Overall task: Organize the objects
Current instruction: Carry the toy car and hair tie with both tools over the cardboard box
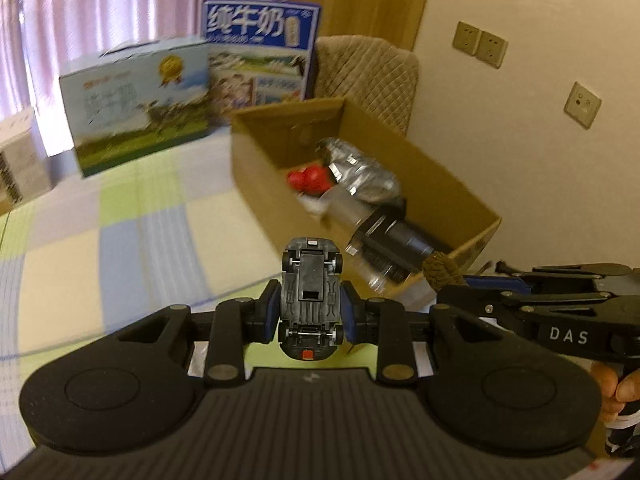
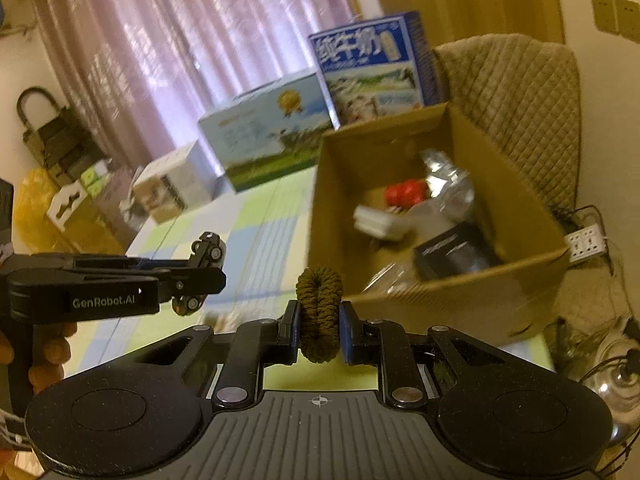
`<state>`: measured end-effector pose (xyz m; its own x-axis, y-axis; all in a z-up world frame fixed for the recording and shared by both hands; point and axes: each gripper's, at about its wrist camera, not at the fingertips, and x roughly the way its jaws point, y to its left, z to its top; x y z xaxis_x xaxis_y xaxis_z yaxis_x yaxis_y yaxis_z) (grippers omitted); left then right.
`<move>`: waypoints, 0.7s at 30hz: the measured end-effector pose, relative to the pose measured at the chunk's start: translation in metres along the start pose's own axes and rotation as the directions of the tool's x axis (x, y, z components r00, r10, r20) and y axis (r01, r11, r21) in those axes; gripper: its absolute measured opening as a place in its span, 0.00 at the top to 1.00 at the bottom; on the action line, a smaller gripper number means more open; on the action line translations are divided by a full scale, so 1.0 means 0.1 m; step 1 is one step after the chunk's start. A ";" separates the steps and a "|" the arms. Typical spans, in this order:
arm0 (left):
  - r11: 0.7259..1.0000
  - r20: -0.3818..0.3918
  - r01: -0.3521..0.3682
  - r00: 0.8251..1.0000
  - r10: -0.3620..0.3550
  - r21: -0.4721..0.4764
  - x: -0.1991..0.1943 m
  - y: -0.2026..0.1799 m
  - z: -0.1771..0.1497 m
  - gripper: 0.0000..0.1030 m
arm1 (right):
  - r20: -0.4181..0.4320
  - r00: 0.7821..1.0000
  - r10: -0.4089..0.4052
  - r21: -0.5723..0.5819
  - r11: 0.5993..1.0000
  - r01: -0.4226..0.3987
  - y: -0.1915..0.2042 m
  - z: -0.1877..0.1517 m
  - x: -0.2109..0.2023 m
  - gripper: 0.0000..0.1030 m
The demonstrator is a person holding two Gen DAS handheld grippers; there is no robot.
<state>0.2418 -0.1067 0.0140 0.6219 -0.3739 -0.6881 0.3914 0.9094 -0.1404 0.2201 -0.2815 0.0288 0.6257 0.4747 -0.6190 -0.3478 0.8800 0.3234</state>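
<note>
While blurred, cardboard box (image 2: 460, 300) holds crinkled foil (image 2: 448, 184).

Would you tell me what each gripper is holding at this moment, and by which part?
The left gripper clamps a grey toy car by its two sides, underside facing the camera. The right gripper pinches a folded brown hair tie across its middle.

Grey toy car (image 1: 311, 294) upside down, lifted; brown hair tie (image 2: 319, 314) pinched; cardboard box (image 2: 460, 300) open, seemingly part-filled.

Left claw (image 1: 311, 312) and right claw (image 2: 319, 330) both clamped.
</note>
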 end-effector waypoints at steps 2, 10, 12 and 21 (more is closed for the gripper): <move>1.000 0.009 0.007 1.000 -0.007 0.006 0.07 -0.10 0.09 0.75 | 0.014 1.000 -0.010 0.006 1.000 0.010 -0.12 0.10 -0.02 0.84; 1.000 0.004 -0.002 1.000 0.002 0.026 0.46 -0.37 0.39 0.75 | 0.054 0.998 -0.019 0.015 1.000 0.019 -0.51 0.46 0.02 0.84; 1.000 -0.002 -0.005 1.000 0.005 0.024 0.56 -0.41 0.46 0.75 | 0.054 0.998 -0.019 0.015 1.000 0.018 -0.59 0.53 0.07 0.84; 0.999 -0.043 -0.040 0.998 0.041 0.016 1.05 -0.48 0.68 0.75 | 0.020 1.000 -0.013 0.028 1.000 0.013 -0.91 0.75 0.37 0.84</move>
<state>0.3339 -0.2018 -0.0030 0.6075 -0.3281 -0.7234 0.3765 0.9208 -0.1015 0.3277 -0.3430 0.0300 0.6440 0.4632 -0.6089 -0.3198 0.8860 0.3357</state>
